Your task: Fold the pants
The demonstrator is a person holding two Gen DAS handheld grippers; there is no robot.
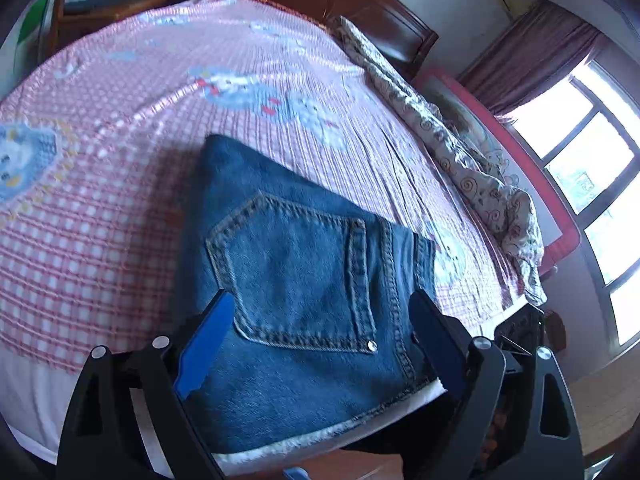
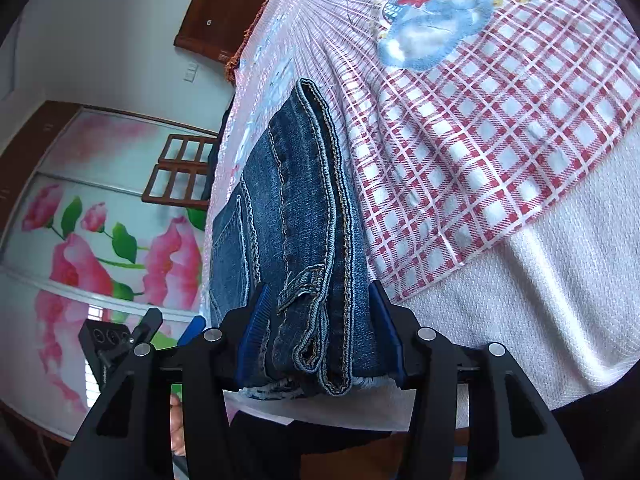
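Note:
The blue jeans [image 1: 296, 264] lie folded into a thick packet at the near edge of the bed, a back pocket [image 1: 296, 276] facing up. My left gripper [image 1: 320, 296] is open over the near end of the packet, one finger at each side edge, and the pads do not press on the denim. The right wrist view shows the same jeans [image 2: 304, 216] edge-on, as stacked layers with the waistband seams showing. My right gripper [image 2: 319, 288] is shut on the near end of this stack, its blue pads [image 2: 256, 320] against both faces.
A pink checked bedcover [image 1: 120, 200] with blue cartoon patches covers the bed, with a white towelling border [image 2: 520, 300] at the near side. A bunched floral quilt [image 1: 472, 168] runs along the far right side below a window [image 1: 588, 148]. A flowered wardrobe door [image 2: 80, 240] stands beyond the bed.

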